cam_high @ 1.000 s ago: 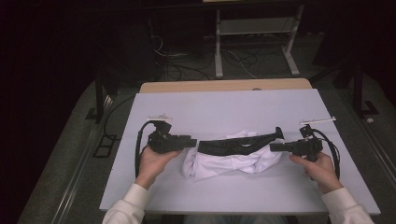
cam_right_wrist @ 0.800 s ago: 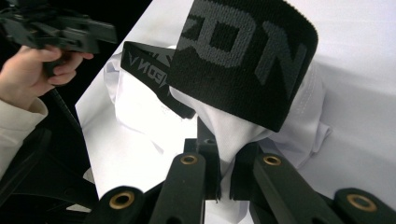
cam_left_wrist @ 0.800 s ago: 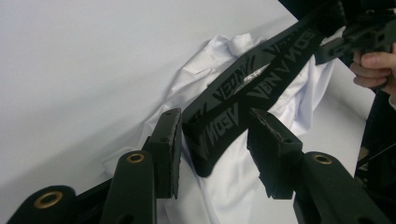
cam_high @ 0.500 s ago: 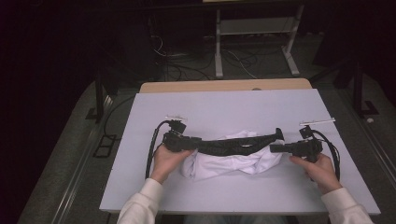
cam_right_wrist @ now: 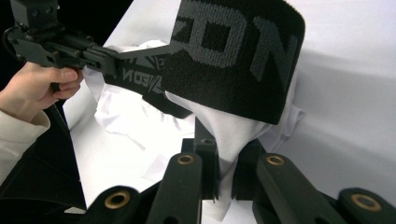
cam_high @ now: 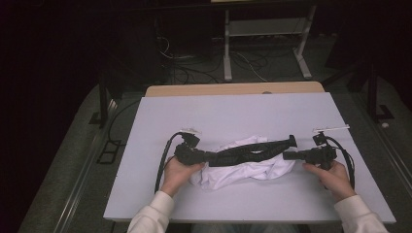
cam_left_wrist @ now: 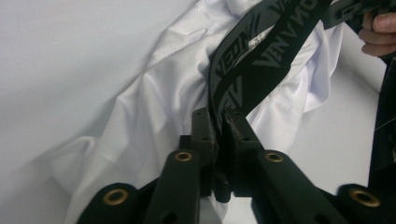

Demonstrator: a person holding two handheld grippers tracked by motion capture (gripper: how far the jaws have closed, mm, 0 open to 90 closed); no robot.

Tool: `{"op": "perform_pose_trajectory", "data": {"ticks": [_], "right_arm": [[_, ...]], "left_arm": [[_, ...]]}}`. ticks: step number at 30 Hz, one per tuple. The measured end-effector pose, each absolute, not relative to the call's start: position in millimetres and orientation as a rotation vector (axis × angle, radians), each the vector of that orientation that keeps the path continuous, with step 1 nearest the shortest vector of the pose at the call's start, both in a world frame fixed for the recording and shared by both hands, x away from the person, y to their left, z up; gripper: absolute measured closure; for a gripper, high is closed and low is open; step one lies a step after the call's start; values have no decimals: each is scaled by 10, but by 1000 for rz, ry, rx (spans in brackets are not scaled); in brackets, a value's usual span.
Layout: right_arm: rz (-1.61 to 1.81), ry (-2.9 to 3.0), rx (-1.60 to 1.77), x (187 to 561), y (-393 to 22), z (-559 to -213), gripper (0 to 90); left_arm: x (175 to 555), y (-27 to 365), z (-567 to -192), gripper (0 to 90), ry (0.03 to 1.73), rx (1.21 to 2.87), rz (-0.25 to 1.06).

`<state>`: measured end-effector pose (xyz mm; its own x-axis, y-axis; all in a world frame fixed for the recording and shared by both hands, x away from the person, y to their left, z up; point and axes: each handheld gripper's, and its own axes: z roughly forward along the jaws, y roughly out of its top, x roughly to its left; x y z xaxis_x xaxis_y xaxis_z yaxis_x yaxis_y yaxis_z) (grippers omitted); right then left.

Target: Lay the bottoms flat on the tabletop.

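A white garment (cam_high: 243, 171) with a black lettered elastic waistband (cam_high: 252, 149) lies crumpled on the white table (cam_high: 233, 111). My left gripper (cam_high: 208, 156) is at the garment's left end. Its jaws have just been closing and now pinch the waistband (cam_left_wrist: 266, 51) between the pads, as the left gripper view (cam_left_wrist: 219, 116) shows. My right gripper (cam_high: 287, 155) is at the right end, shut on the white cloth (cam_right_wrist: 224, 126) just under the waistband (cam_right_wrist: 233, 51). The band runs stretched between both grippers, above the cloth.
The table's far half and its front strip are bare white surface. A wooden tabletop edge (cam_high: 233, 89) sits behind it. Beyond that, a metal stand (cam_high: 262, 43) and cables (cam_high: 184, 68) are on the dark floor. Each gripper trails a black cable (cam_high: 163, 162).
My left gripper moved right and slightly down to the garment's left end, and its jaws closed on the waistband. The right gripper kept its place and grip.
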<state>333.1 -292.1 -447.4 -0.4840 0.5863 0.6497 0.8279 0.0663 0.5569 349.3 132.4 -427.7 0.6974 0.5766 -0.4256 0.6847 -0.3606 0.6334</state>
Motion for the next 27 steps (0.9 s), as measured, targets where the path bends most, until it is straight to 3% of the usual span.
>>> {"op": "perform_pose_trajectory", "data": {"ticks": [3,4,5,6,7,17,27], "right_arm": [[-1370,-2094,-1444,3330,-2931,-4476,757],[-1369,-2116,-1463,3317,-2944,-4458,676],[-1369,-2116,-1463,3317,-2944,-4458,676],[-1367,-2134,-1486,3295,-2962,-4428,578],[-1368,-2135,-1496,3285,-2977,-4416,546],[-1329,-2128,-1682,3261,-3159,-4335,325],[-1254,-2088,-1877,3358,-3197,-4364,371]], "left_arm": [[3472,1333,-4253,848,957,2057,-132],[3465,1335,-4232,849,950,2059,-117],[3457,1332,-4213,849,944,2058,-102],[3447,1327,-4194,849,938,2061,-89],[3441,1325,-4180,849,930,2063,-78],[3424,1355,-4104,852,908,2030,-44],[3420,1338,-4057,852,889,2018,-35]]}}
